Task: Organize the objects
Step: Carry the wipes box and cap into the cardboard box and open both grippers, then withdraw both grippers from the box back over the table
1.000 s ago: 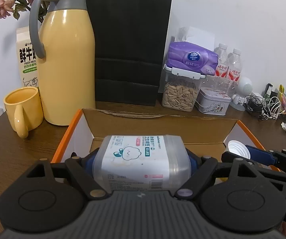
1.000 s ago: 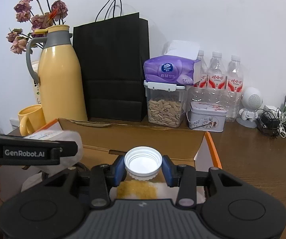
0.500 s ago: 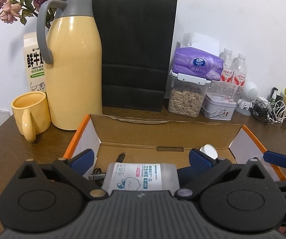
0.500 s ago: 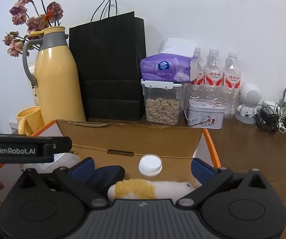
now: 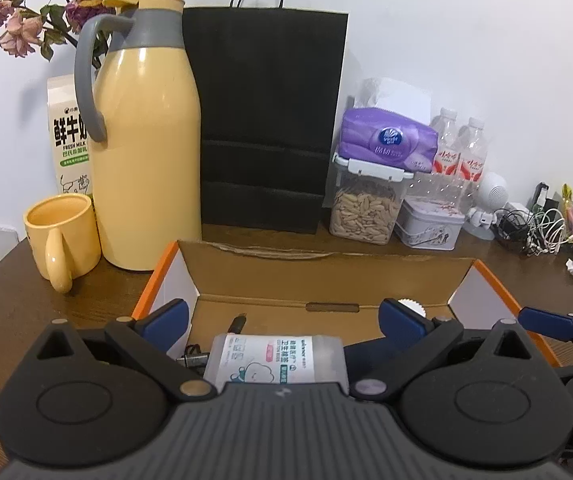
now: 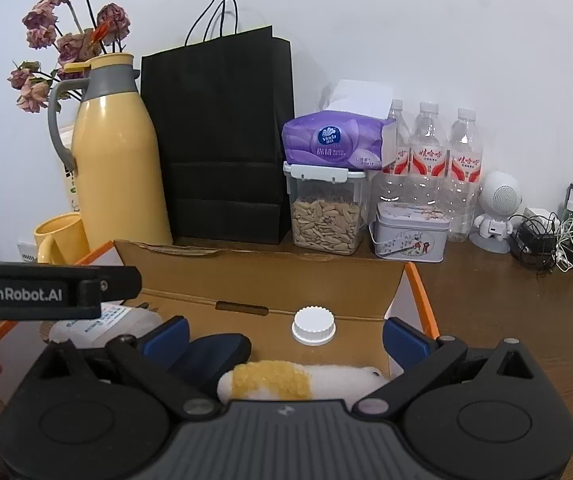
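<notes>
Both grippers gape wide over the cardboard box [image 5: 326, 268]: the left gripper [image 5: 282, 320] above a cotton-swab tub [image 5: 276, 364], the right gripper [image 6: 284, 336] above a white-capped bottle [image 6: 286, 380]

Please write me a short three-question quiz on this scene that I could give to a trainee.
1. True or false: the left gripper is clamped on the cotton swab tub.
2. Which object sits on top of the clear seed container?
A. the tin box
B. the purple tissue pack
C. the yellow mug
3. Fill in the blank: the white-capped bottle below the right gripper lies inside the ______.

Key
1. False: its jaws stand wide open, with the tub lying in the cardboard box below them.
2. B: the purple tissue pack.
3. Cardboard box.
</notes>
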Action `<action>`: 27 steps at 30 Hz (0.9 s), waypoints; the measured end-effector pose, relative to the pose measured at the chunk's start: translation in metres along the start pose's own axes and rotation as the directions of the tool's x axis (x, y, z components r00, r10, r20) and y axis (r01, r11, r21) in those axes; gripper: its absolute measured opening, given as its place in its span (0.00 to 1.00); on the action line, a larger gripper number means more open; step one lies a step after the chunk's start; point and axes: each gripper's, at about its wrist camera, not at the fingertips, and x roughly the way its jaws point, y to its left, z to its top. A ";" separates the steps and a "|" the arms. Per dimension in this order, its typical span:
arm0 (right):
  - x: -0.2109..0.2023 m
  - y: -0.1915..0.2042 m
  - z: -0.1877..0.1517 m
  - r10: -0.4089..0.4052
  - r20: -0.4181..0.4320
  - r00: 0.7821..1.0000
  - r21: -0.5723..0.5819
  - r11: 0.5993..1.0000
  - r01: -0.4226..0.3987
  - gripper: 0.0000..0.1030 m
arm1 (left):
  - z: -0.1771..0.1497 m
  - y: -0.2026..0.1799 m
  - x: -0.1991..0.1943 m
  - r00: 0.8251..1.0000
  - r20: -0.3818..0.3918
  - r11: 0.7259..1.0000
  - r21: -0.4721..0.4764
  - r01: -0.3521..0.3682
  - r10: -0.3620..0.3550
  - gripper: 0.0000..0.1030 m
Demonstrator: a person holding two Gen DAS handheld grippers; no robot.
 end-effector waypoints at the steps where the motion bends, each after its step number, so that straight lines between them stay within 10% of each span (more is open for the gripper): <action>1: -0.002 0.000 0.001 0.000 0.003 1.000 -0.001 1.000 0.000 1.00 | 0.001 0.000 -0.002 1.000 0.006 1.000 0.000 0.003 -0.003 1.00; 27: -0.134 0.033 -0.015 -0.003 0.119 0.993 -0.096 0.995 0.014 1.00 | -0.007 0.016 -0.138 0.994 0.106 0.999 0.040 -0.018 0.014 1.00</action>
